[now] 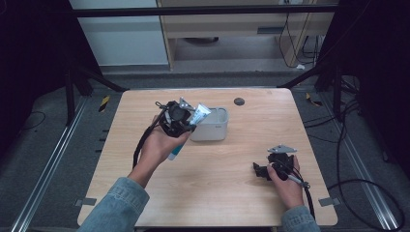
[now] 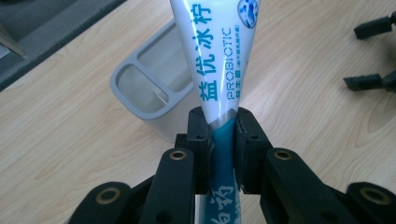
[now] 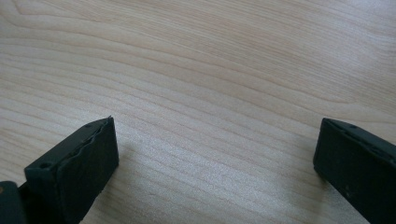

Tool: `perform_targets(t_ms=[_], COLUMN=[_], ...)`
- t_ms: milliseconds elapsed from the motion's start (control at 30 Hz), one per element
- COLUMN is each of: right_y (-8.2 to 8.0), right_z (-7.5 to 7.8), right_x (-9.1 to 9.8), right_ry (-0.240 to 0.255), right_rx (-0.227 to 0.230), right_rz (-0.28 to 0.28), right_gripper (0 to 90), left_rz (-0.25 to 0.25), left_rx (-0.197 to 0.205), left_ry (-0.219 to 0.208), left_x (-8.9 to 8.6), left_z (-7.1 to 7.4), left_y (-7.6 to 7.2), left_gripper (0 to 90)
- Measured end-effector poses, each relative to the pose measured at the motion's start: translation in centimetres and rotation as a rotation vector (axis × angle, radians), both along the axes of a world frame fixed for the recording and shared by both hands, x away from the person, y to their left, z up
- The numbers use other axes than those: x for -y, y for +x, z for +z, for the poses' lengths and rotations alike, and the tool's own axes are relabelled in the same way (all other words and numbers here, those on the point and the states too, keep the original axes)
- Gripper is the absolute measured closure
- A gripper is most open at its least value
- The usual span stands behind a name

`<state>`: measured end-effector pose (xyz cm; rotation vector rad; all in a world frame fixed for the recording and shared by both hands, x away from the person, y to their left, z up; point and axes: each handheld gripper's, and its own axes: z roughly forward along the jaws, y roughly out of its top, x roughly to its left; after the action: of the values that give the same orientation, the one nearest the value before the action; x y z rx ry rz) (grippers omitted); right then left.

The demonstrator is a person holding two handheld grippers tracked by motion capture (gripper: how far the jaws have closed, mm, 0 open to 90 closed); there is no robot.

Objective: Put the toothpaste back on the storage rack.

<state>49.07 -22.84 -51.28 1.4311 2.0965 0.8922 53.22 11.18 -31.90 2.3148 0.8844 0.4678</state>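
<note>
Now toothpaste tube [image 2: 219,70] clamped between left hand-held gripper [image 2: 223,140] jaws.

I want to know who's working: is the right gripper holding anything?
No, the right gripper has its jaws standing wide apart with only the bare wooden table between them.

A light wooden table [image 1: 217,193] stands on grey floor [image 1: 43,135] before pale cabinets [image 1: 121,34].

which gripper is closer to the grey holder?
Left. The left gripper, clamping the toothpaste tube, is right beside the grey holder; the right gripper rests well apart.
</note>
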Motion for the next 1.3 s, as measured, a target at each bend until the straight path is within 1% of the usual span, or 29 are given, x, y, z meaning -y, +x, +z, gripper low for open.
perform_targets(t_ms=[33, 100, 133, 167, 200, 233, 267, 333, 400, 433, 500, 533, 800, 833, 900, 1033, 1300], right_y=[0.0, 0.0, 0.0, 0.0, 0.0, 0.0, 0.0, 0.0, 0.0, 0.0, 0.0, 0.0, 0.0, 0.0, 0.0, 0.0, 0.0], right_z=[0.0, 0.0, 0.0, 0.0, 0.0, 0.0, 0.0, 0.0, 0.0, 0.0, 0.0, 0.0, 0.0, 0.0, 0.0, 0.0, 0.0], right_x=[0.0, 0.0, 0.0, 0.0, 0.0, 0.0, 0.0, 0.0, 0.0, 0.0, 0.0, 0.0, 0.0, 0.0, 0.0, 0.0, 0.0], right_ry=[0.002, 0.002, 0.002, 0.002, 0.002, 0.002, 0.002, 0.002, 0.0, 0.002, 0.002, 0.002, 0.001, 0.0, 0.001, 0.002, 0.001], right_rx=[0.0, 0.0, 0.0, 0.0, 0.0, 0.0, 0.0, 0.0, 0.0, 0.0, 0.0, -0.001, 0.0, 0.0, 0.001, 0.001, -0.001], right_rz=[-0.001, -0.001, -0.001, -0.001, -0.001, -0.001, -0.001, -0.001, 0.0, -0.001, -0.001, -0.001, -0.001, 0.001, 0.0, -0.001, -0.001], right_gripper=[0.4, 0.4, 0.4, 0.4, 0.4, 0.4, 0.4, 0.4, 0.4, 0.4, 0.4, 0.4, 0.4, 0.4, 0.4, 0.4, 0.4], left_rz=[0.005, 0.007, 0.007, 0.006, 0.006, 0.006, 0.006, 0.013, 0.02, 0.022, 0.022, 0.025, 0.025, 0.021, 0.019, 0.015, 0.023], left_rx=[0.009, 0.015, 0.015, 0.02, 0.02, 0.029, 0.029, 0.033, 0.037, 0.037, 0.037, 0.04, 0.055, 0.066, 0.075, 0.086, 0.107], left_ry=[-0.01, -0.019, -0.019, -0.021, -0.021, -0.018, -0.018, -0.029, -0.043, -0.043, -0.036, -0.041, -0.041, -0.04, -0.039, -0.035, -0.052], left_x=[0.1, 0.2, 0.2, 0.4, 0.4, 0.6, 0.6, 0.8, 0.9, 1.0, 1.2, 1.3, 1.9, 2.2, 2.4, 2.9, 3.6], left_z=[0.6, 1.1, 1.1, 1.5, 1.5, 2.0, 2.0, 2.6, 2.9, 3.0, 3.1, 3.1, 3.4, 3.5, 3.5, 3.4, 3.2], left_y=[0.1, 0.2, 0.2, 0.3, 0.3, 0.4, 0.4, 0.7, 1.0, 1.2, 1.4, 1.5, 1.9, 2.0, 2.0, 2.0, 2.4], left_gripper=[78.2, 78.2, 78.2, 78.1, 78.1, 78.2, 78.2, 78.2, 78.2, 78.1, 78.1, 78.1, 78.1, 78.1, 78.1, 78.0, 78.0])
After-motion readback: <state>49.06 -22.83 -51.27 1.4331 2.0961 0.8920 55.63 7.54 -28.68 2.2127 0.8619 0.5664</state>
